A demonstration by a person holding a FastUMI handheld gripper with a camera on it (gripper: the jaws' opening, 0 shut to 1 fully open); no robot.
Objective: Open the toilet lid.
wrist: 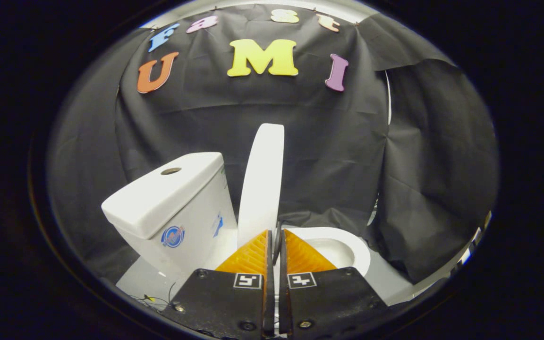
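Claw [276, 236] closed, toilet lid [261, 184] upright ahead.

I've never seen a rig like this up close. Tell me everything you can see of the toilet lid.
The lid is a plain white oval, smooth like plastic. It stands raised, nearly upright and seen almost edge-on, between the tank and the open bowl. Its lower end sits just ahead of the gripper, whose fingers are nearly closed. Whether they touch the lid is unclear.

Lid [262, 184] upright at centre frame, cistern [173, 203] left of it, bowl [343, 248] lower right; tongs [276, 243] nearly closed at lid's base.
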